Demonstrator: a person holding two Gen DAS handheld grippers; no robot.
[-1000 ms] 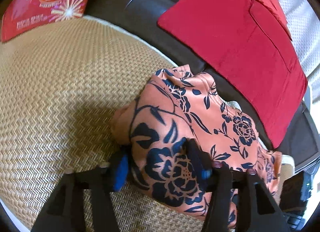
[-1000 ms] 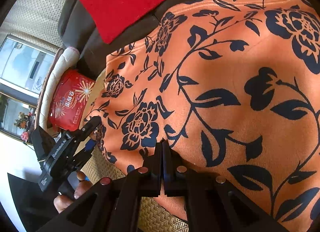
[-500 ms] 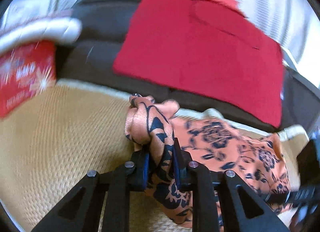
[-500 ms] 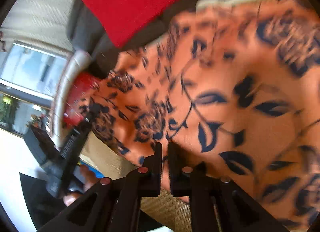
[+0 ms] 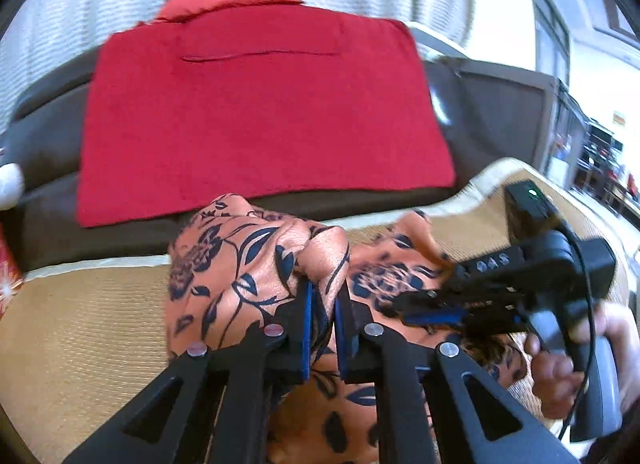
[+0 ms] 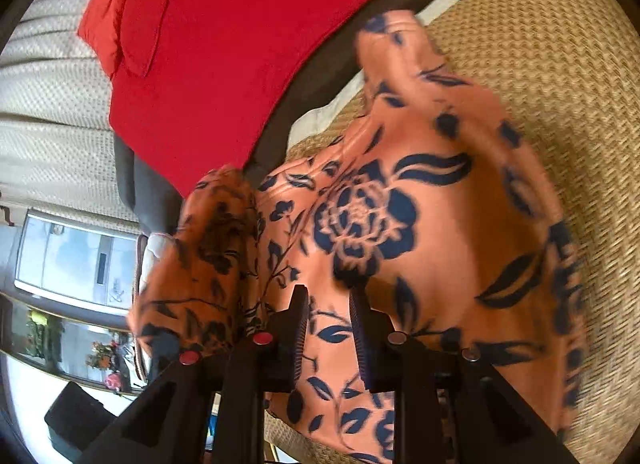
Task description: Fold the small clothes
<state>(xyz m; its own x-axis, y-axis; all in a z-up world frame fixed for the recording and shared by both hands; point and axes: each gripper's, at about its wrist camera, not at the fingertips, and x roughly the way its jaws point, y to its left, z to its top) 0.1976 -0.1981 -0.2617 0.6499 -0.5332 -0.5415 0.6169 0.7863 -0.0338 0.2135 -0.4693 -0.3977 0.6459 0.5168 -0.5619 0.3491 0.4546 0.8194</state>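
Observation:
An orange garment with a dark blue flower print (image 5: 240, 264) lies bunched on a woven straw mat (image 5: 80, 324). My left gripper (image 5: 322, 292) is closing, and its blue pads pinch a raised fold of the garment. My right gripper (image 6: 328, 296) is opening: its jaws stand apart over the garment (image 6: 400, 224), and the pads do not press on the cloth. In the left wrist view the right gripper (image 5: 420, 306) comes in from the right, low over the cloth, held by a person's hand (image 5: 560, 376).
A folded red cloth (image 5: 260, 112) lies on a dark cushion (image 5: 500, 104) behind the mat; it also shows in the right wrist view (image 6: 220, 44). A red packet (image 5: 8, 276) peeks in at the left edge. Bare mat (image 6: 560, 64) lies right of the garment.
My left gripper closed on a fold of the garment, lifted it and rolled. My right gripper, shut before, has spread its jaws, and the garment is more bunched.

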